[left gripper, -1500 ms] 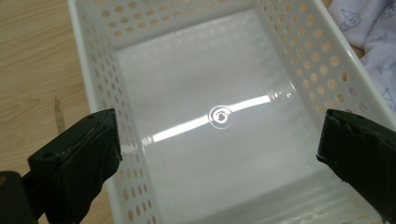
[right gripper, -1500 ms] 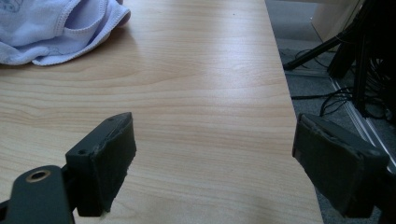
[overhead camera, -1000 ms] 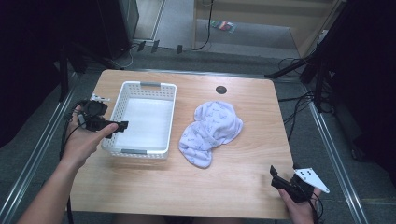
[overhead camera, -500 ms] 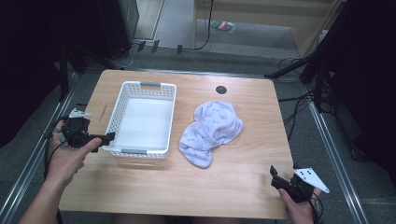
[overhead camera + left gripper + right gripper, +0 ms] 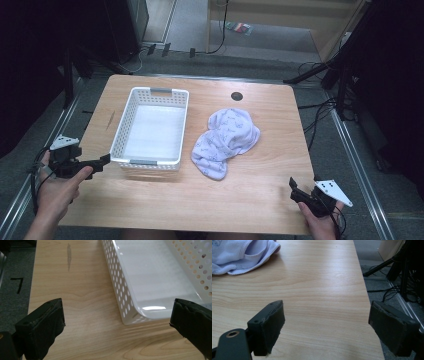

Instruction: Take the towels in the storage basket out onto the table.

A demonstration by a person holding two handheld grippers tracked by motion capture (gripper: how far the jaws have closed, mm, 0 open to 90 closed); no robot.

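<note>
A white perforated basket [image 5: 131, 111] stands empty on the left half of the wooden table [image 5: 270, 165]; its near corner [image 5: 130, 315] lies just ahead of my left gripper's jaws. A crumpled pale lilac garment [image 5: 225, 141] lies to the basket's right, and its edge [image 5: 242, 255] appears at the top left of the right gripper view. My left gripper [image 5: 102, 161] sits at the table's left edge, open and holding nothing. By the front right corner my right gripper [image 5: 295, 188] is open and holding nothing.
A round cable hole [image 5: 236, 96] is near the table's far edge. A dark streak [image 5: 69, 255] marks the wood left of the basket. Cables [image 5: 320, 115] and stand legs lie on the floor to the right, past the table's right edge [image 5: 362, 285].
My left gripper has drawn back from the basket's left side toward the near left edge of the table. The right gripper has stayed put.
</note>
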